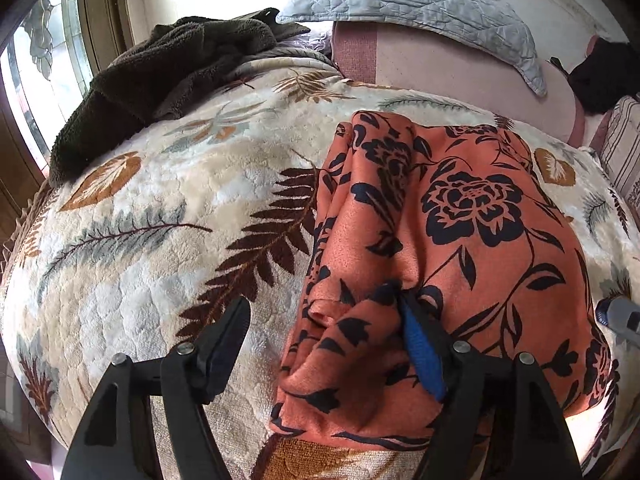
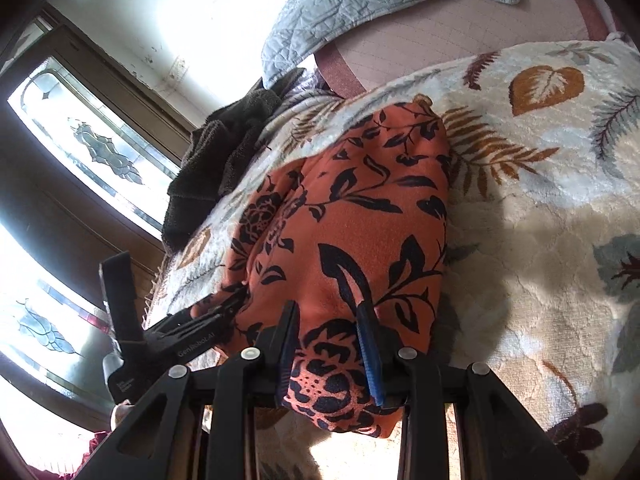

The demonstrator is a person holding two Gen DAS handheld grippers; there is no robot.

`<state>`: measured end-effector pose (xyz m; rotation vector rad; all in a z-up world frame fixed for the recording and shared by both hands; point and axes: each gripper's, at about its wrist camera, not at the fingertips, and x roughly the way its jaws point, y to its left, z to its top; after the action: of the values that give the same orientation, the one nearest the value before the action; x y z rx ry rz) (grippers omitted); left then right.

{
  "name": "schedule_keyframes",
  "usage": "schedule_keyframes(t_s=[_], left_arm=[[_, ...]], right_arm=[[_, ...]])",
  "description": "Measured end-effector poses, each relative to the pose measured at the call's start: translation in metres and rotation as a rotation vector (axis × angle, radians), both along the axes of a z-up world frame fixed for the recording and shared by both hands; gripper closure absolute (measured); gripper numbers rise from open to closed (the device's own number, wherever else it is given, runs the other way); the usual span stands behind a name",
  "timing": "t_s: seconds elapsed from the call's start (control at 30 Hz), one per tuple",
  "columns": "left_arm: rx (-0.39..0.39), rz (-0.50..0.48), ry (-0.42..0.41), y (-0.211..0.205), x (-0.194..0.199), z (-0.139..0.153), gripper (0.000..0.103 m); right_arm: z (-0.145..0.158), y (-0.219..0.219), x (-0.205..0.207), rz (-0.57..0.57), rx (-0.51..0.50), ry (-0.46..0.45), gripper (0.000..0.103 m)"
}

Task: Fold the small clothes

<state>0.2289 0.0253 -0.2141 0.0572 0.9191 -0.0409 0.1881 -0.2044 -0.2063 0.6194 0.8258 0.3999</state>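
Observation:
An orange garment with a dark flower print (image 1: pixel 460 216) lies folded over on the leaf-patterned blanket (image 1: pixel 160 208). My left gripper (image 1: pixel 320 316) is open: its right finger (image 1: pixel 424 352) rests against a bunched fold at the garment's near left edge, its left finger (image 1: pixel 228 340) stands apart over the blanket. In the right wrist view the garment (image 2: pixel 360 216) fills the middle. My right gripper (image 2: pixel 332 320) has its fingers on either side of the garment's near edge, with cloth filling the gap. The left gripper shows there at the lower left (image 2: pixel 224 308).
A dark brown fleece (image 1: pixel 160 76) lies heaped at the blanket's far left. A grey quilted pillow (image 1: pixel 412 4) rests on a pink cushion (image 1: pixel 460 68) at the back. A black item (image 1: pixel 600 76) sits far right. Windows (image 2: pixel 92 144) line the left side.

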Motion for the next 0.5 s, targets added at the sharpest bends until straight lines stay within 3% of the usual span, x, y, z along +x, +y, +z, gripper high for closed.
schedule_keyframes(t_s=[0.07,0.17,0.23,0.37,0.5], left_arm=[[0.015,-0.008,-0.009,-0.001,-0.001,0.002,0.027],[0.020,-0.014,-0.012,0.000,-0.002,0.004,0.027],[0.011,-0.015,-0.012,0.002,-0.002,0.005,0.027],[0.002,-0.027,-0.025,0.004,-0.006,0.008,0.027],[0.002,-0.037,-0.052,0.004,-0.010,0.014,0.027]], right_arm=[[0.005,0.002,-0.002,0.007,-0.008,-0.033,0.070],[-0.010,0.015,0.009,0.049,-0.044,0.050,0.069],[-0.011,0.018,0.011,0.043,-0.061,0.044,0.069],[-0.014,0.009,0.015,0.038,0.000,0.061,0.069],[-0.008,0.000,0.012,0.007,0.019,0.021,0.069]])
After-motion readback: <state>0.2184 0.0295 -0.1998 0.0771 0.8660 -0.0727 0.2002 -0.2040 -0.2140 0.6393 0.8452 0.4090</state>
